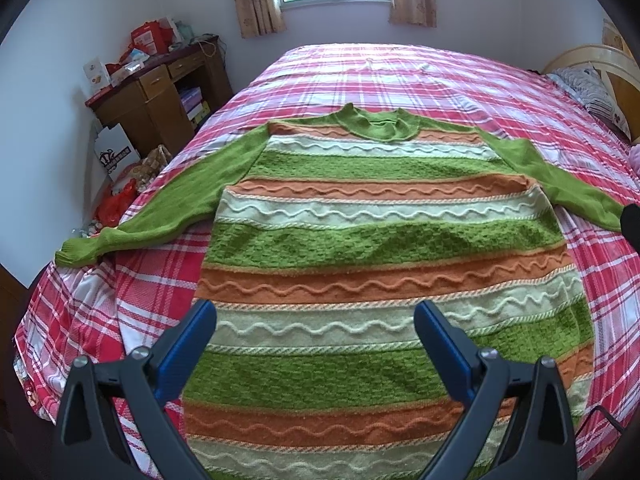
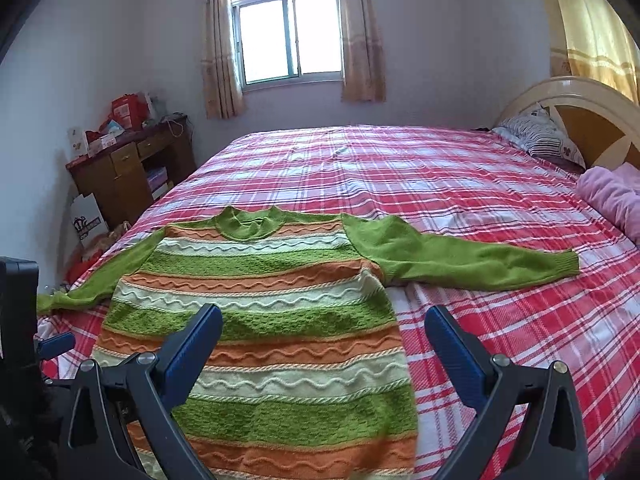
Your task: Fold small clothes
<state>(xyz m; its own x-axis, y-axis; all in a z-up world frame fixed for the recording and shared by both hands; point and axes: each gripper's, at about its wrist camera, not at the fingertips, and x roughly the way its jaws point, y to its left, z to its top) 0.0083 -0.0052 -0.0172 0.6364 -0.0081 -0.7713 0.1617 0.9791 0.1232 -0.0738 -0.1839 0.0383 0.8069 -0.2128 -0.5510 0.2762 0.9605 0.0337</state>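
Observation:
A knitted sweater (image 1: 360, 240) with green, orange and cream stripes lies flat and face up on the bed, collar away from me, both green sleeves spread out sideways. In the right wrist view the same sweater (image 2: 260, 320) fills the lower left, its right sleeve (image 2: 460, 260) stretched across the bedspread. My left gripper (image 1: 316, 312) hovers open over the lower body of the sweater, nothing between its blue fingers. My right gripper (image 2: 324, 316) is open too, above the sweater's right side edge. The left gripper's body (image 2: 20, 320) shows at the far left of the right wrist view.
The bed carries a red, pink and white plaid bedspread (image 2: 440, 168). A striped pillow (image 2: 540, 136) and a pink blanket (image 2: 612, 196) lie by the headboard at the right. A wooden desk (image 1: 160, 96) with boxes and bags stands left of the bed, under a curtained window (image 2: 288, 36).

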